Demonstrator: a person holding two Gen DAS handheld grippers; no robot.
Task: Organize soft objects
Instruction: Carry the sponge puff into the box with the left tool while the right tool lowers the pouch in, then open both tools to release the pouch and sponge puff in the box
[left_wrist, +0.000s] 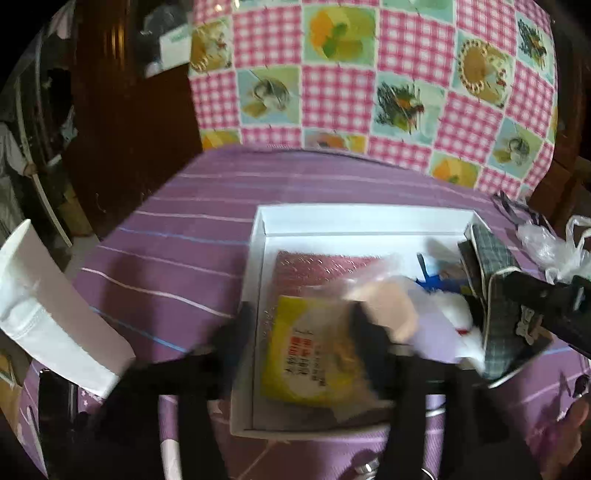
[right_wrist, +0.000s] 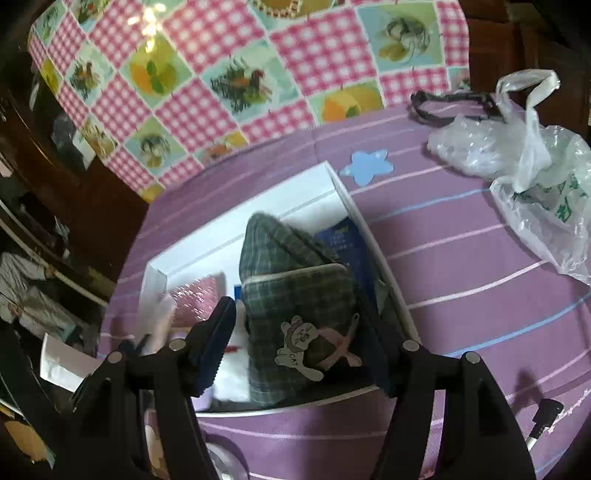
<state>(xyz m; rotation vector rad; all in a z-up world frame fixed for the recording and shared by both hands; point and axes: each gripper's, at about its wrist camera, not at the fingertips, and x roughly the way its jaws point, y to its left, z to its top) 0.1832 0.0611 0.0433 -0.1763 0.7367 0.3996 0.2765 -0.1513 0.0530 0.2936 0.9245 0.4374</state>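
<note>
Left wrist view: left gripper (left_wrist: 301, 332) blurred, jaws apart, straddling near-left wall of white box (left_wrist: 258, 236); no pad contact discernible. Between the fingers, yellow packet (left_wrist: 295, 354) in clear wrap, lying inside the box over pink pouch (left_wrist: 317, 271), print unreadable. Items beside it smeared, unidentifiable. Right wrist view: right gripper (right_wrist: 303, 339) jaws wide, either side of plaid pouch (right_wrist: 295, 295) with cat patch, standing in the box; far finger partly hidden, contact not determinable. Beyond on purple striped surface (right_wrist: 461, 240): plastic bag (right_wrist: 532, 162), cut off at right edge.
</note>
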